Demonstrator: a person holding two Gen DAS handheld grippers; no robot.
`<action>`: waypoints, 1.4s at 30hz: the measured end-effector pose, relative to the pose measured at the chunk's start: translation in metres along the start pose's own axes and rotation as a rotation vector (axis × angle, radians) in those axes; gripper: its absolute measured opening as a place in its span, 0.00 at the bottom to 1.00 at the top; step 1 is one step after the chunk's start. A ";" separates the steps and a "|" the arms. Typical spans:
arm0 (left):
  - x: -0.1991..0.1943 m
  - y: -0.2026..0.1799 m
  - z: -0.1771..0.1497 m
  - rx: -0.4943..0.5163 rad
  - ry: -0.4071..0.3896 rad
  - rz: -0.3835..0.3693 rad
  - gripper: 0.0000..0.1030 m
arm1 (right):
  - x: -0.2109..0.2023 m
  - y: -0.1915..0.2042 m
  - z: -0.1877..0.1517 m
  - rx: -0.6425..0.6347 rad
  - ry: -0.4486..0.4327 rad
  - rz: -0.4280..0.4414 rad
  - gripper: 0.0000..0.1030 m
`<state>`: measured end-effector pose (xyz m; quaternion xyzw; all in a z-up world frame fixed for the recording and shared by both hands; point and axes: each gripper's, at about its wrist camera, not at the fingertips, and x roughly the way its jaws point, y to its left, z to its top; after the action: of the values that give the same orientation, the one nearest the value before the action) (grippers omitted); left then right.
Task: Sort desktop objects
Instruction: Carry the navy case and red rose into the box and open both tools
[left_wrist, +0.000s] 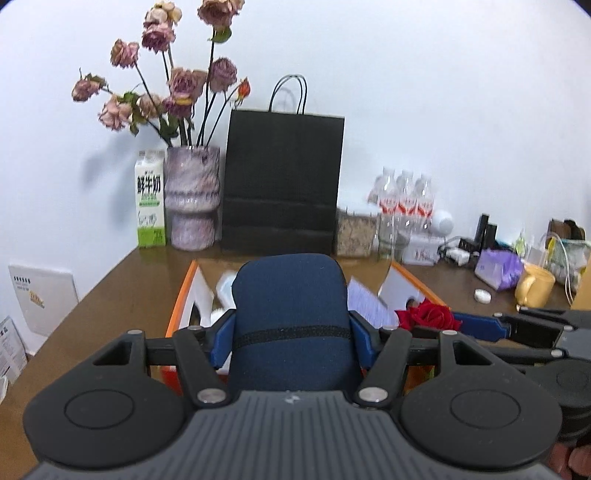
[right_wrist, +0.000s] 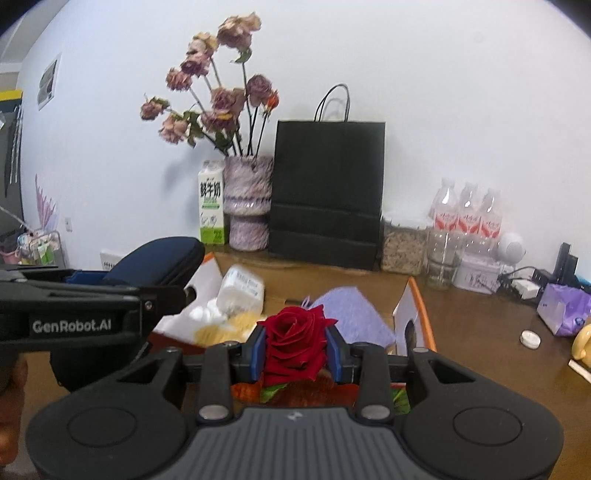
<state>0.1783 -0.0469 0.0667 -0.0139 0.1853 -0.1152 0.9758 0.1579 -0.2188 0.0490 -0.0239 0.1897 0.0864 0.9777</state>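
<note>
My left gripper is shut on a dark blue zip case, held above an open orange-edged cardboard box. The case also shows in the right wrist view at the left. My right gripper is shut on a red rose, held over the same box. The rose also shows in the left wrist view, to the right of the case. In the box lie a white bottle, cotton balls and a purple sheet.
At the back of the brown desk stand a milk carton, a vase of dried roses, a black paper bag and water bottles. At the right are a purple tissue pack, a yellow mug and chargers.
</note>
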 end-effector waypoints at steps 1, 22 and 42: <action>0.004 -0.001 0.004 -0.003 -0.006 0.000 0.62 | 0.002 -0.002 0.003 0.003 -0.006 -0.003 0.31; 0.131 -0.021 0.009 0.009 0.052 0.063 0.62 | 0.105 -0.073 0.007 0.134 0.038 -0.019 0.31; 0.121 -0.019 0.004 0.048 -0.023 0.208 1.00 | 0.099 -0.061 0.000 0.094 0.016 -0.073 0.99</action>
<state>0.2847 -0.0928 0.0281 0.0273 0.1716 -0.0175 0.9846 0.2595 -0.2631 0.0129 0.0147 0.2002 0.0415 0.9788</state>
